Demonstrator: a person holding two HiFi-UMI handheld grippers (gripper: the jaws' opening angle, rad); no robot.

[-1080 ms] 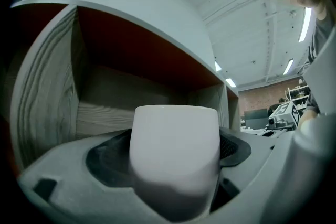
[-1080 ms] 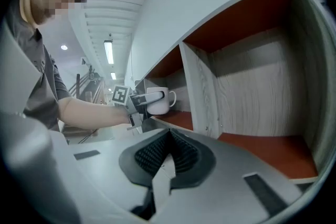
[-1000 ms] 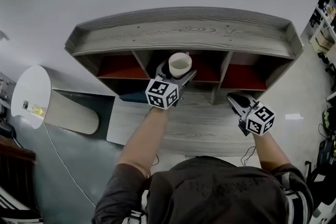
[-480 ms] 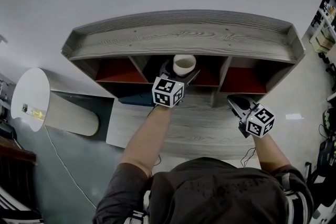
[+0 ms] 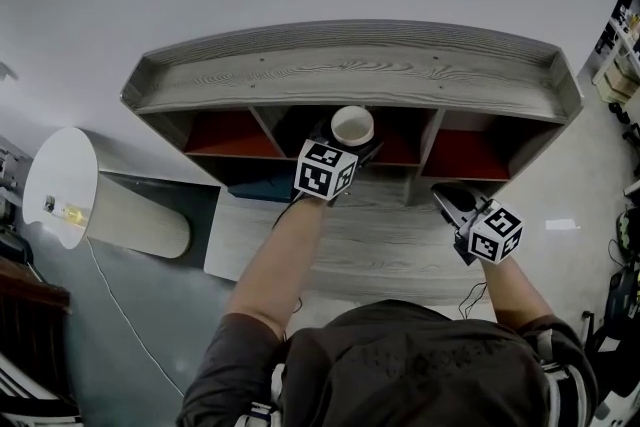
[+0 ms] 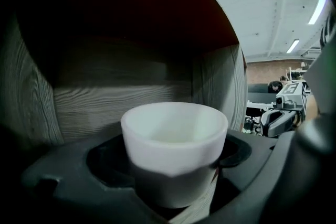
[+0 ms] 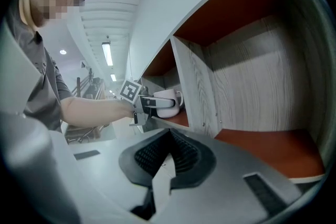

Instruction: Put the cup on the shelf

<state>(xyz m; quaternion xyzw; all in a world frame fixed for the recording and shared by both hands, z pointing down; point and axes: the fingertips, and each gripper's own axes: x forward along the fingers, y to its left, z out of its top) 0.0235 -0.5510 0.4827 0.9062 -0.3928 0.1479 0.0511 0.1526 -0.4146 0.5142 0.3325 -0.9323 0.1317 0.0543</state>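
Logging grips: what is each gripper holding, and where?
The left gripper clamps the white cup around its lower body; the right gripper holds nothing, jaws shut.

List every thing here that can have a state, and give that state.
cup: upright, looks empty, held at the mouth of the shelf's middle compartment.
left gripper: shut on the cup.
right gripper: shut, holding nothing.
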